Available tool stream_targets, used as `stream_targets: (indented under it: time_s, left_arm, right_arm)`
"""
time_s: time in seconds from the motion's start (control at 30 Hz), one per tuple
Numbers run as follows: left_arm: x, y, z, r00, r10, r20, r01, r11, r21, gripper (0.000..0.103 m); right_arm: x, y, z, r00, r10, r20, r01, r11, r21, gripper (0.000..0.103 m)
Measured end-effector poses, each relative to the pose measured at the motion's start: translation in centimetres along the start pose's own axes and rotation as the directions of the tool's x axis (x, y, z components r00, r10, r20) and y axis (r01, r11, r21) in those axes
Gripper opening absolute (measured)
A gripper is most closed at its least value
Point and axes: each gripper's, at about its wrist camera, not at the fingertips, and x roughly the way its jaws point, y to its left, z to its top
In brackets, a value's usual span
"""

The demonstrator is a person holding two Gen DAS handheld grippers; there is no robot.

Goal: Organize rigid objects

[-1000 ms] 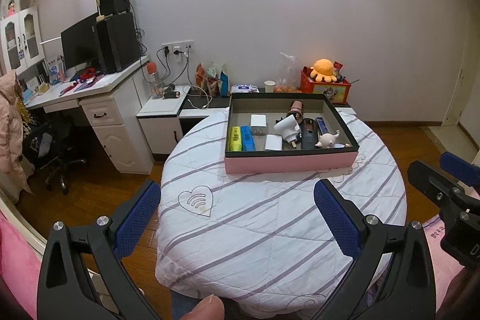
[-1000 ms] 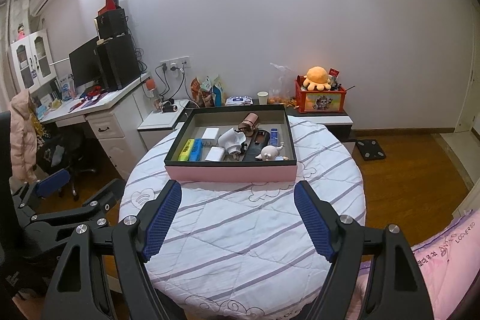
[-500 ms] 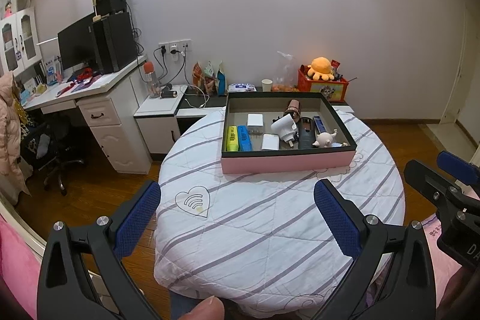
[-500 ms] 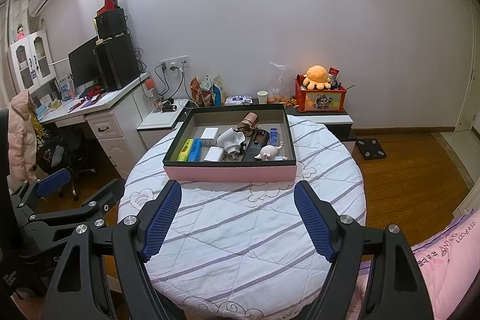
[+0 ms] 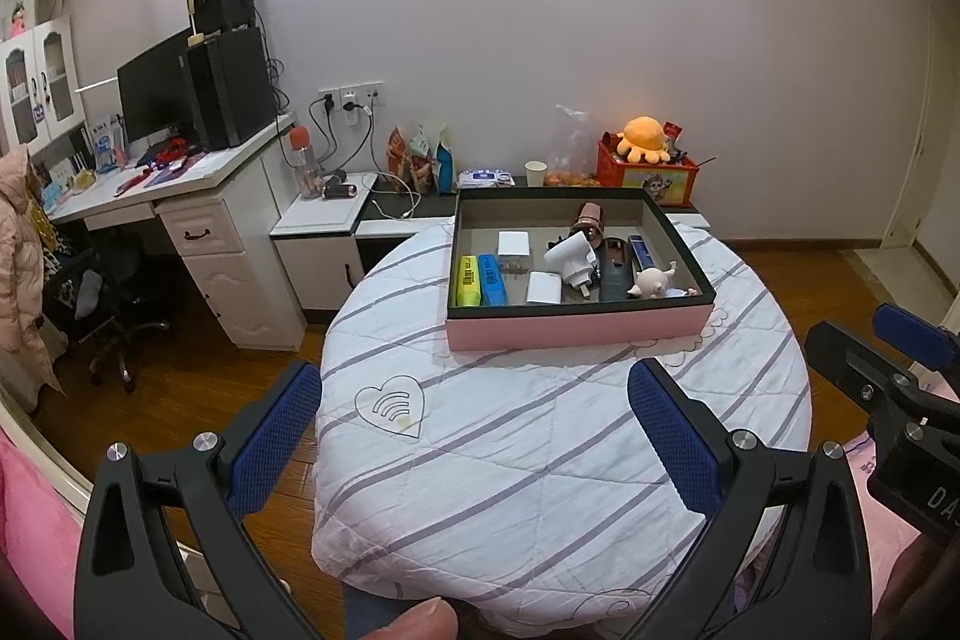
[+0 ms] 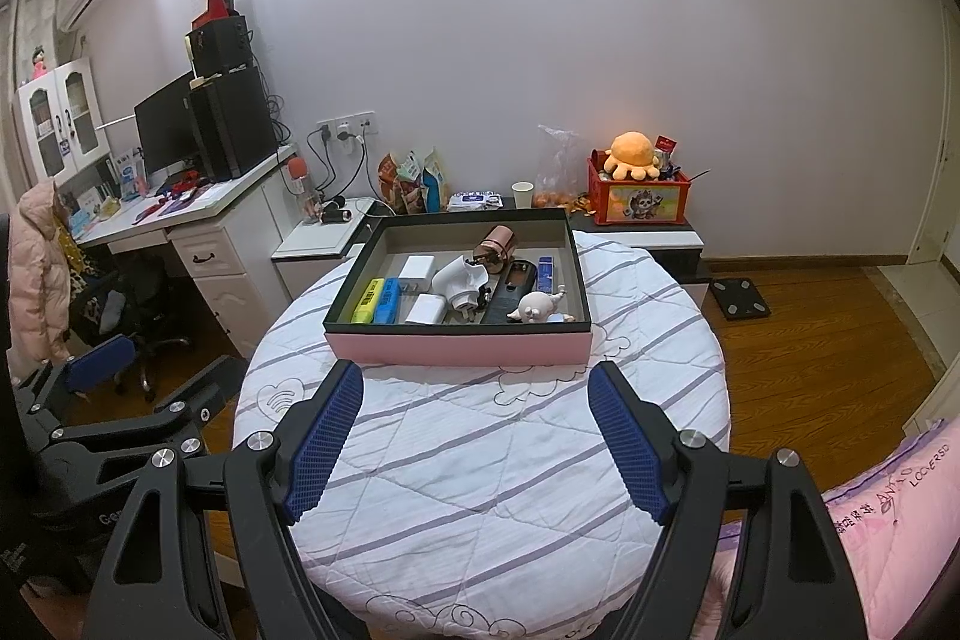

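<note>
Round table [image 5: 540, 460] before me, covered by white quilted cloth [image 6: 480, 490] with grey stripes; pink-sided, black-rimmed tray [image 5: 576, 328] rests directly on cloth, toward far edge.

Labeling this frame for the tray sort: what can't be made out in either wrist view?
- Tray floor nearest the cameras: hidden by its pink front wall, both views.
- Dark gadget: too small to identify; partly behind the white figurine.
- Yellow block label: too small to read.
- Right gripper in the left wrist view: cut off by the right edge.
</note>
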Motion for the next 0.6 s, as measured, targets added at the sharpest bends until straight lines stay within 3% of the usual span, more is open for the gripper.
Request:
stream_targets:
  time_s: [0.6]
  left_arm:
    - [0.59, -0.12, 0.37, 0.998, -0.063, -0.025, 0.063, 0.998, 0.018, 0.103]
  right_arm:
    - [0.73, -0.14, 0.11, 1.0, -0.014, -0.008, 0.014, 1.0, -0.004, 0.079]
